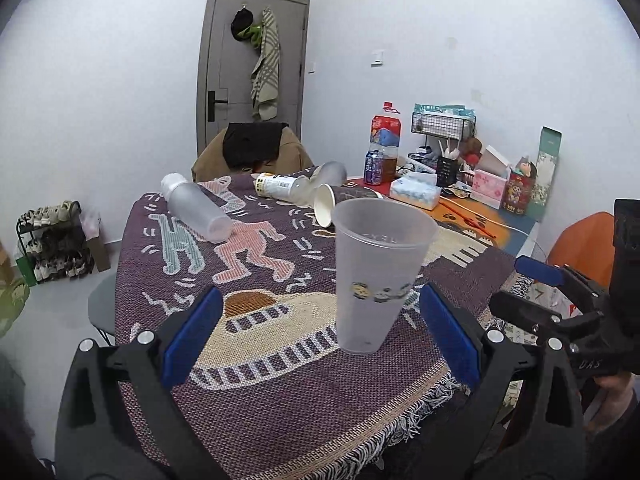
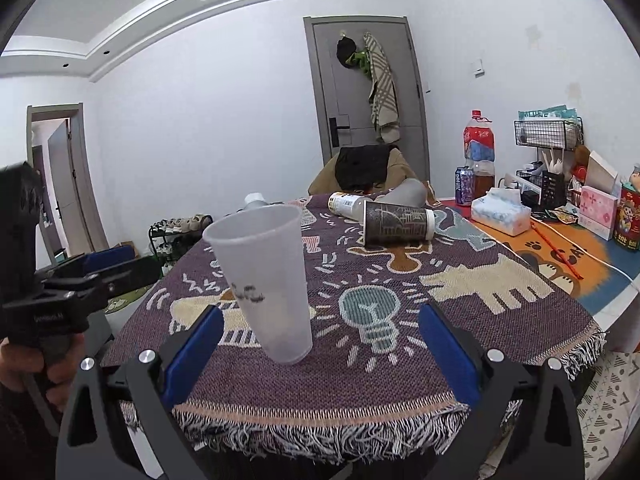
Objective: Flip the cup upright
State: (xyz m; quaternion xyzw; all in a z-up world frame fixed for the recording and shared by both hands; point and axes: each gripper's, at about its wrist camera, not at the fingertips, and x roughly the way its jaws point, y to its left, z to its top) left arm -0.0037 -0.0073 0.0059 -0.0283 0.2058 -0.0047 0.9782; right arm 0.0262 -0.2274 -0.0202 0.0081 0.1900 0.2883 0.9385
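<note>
A frosted plastic cup (image 1: 378,272) with a small cartoon print stands upright, mouth up, on the patterned cloth near the table's front edge. It also shows in the right wrist view (image 2: 268,284). My left gripper (image 1: 320,336) is open, its blue pads on either side of the cup's base, not touching. My right gripper (image 2: 320,344) is open, the cup standing just left of its middle. The right gripper also shows at the right edge of the left wrist view (image 1: 560,292).
A dark paper cup (image 2: 398,223) lies on its side mid-table, beside a frosted bottle (image 1: 196,208), a labelled bottle (image 1: 280,187) and a grey cup (image 1: 332,174), all lying down. Tissue box (image 2: 500,210), drinks and boxes crowd the right. A chair (image 1: 252,152) stands behind.
</note>
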